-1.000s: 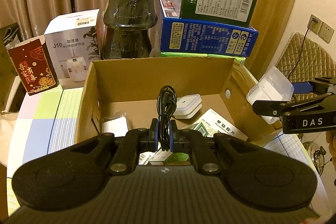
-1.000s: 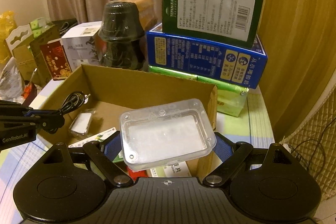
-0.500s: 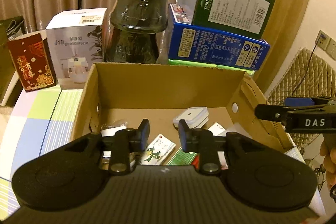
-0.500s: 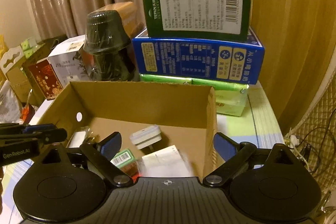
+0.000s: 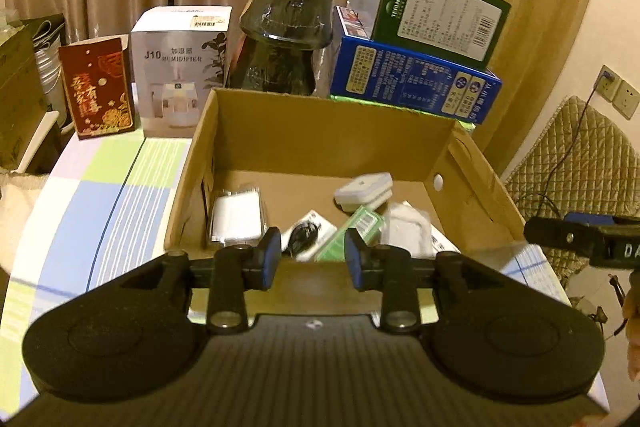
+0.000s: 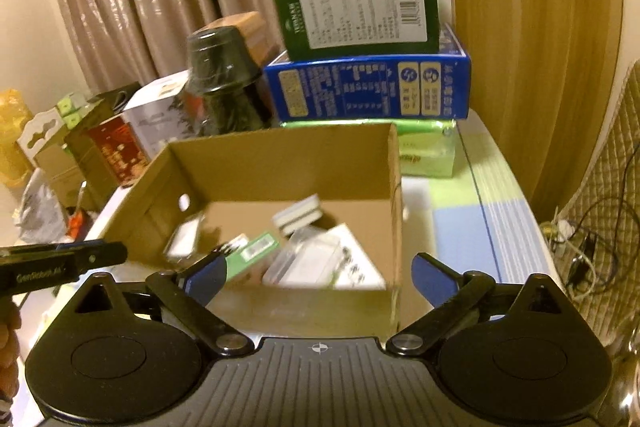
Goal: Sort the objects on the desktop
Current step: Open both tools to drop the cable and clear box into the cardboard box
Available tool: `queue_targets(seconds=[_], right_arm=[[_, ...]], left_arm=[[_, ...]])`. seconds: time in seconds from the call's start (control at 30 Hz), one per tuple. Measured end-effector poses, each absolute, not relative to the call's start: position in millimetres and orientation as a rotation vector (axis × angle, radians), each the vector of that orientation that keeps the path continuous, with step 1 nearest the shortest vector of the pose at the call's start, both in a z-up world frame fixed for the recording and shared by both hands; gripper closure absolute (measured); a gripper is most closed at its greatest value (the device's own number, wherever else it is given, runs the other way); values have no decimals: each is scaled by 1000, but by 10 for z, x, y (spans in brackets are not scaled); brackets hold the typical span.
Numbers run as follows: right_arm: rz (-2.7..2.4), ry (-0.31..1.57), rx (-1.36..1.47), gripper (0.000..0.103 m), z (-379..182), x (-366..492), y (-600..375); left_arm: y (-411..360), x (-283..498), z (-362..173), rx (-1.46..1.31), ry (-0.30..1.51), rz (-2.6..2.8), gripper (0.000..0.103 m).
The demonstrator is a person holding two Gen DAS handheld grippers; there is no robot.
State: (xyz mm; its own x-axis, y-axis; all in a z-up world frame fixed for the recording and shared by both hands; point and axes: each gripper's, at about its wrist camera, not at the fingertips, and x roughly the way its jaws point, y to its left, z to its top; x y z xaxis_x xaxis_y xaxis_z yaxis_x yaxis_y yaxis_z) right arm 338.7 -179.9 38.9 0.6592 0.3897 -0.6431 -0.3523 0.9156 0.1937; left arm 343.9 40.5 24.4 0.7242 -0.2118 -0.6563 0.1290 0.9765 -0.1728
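Note:
An open cardboard box [image 5: 332, 131] [image 6: 280, 163] stands on the table. Inside it lie a coiled black cable [image 5: 302, 237], a clear plastic case [image 5: 408, 227] [image 6: 308, 259], a white adapter [image 5: 362, 189] [image 6: 298, 215], a green packet [image 5: 352, 233] [image 6: 256, 251], a white packet [image 5: 236, 219] and a leaflet [image 6: 360, 267]. My left gripper [image 5: 312, 257] is open and empty just before the box's near wall. My right gripper [image 6: 318, 275] is wide open and empty, also at the near wall. Each gripper's tip shows in the other's view.
Behind the box stand a dark wrapped pot [image 5: 286, 35], a white humidifier carton [image 5: 180, 67], a red carton [image 5: 98, 87], and stacked blue [image 5: 412, 83] and green [image 5: 436, 7] cartons. A checked tablecloth [image 5: 100, 203] covers the table. A quilted chair [image 5: 580, 163] with cords is on the right.
My left gripper let go of the black cable and my right gripper released the clear plastic case; both now lie in the box. Both grippers opened and drew back toward the near wall.

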Motion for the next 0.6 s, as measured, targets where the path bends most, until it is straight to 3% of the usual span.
queue_targets(seconds=[0.3, 0.6], right_arm=[[467, 757, 16, 2, 443, 2765, -1854], [487, 789, -8, 2, 411, 2191, -1968]], left_arm=[[379, 2803, 286, -116, 760, -196, 61], [355, 2198, 354, -57, 760, -190, 31]])
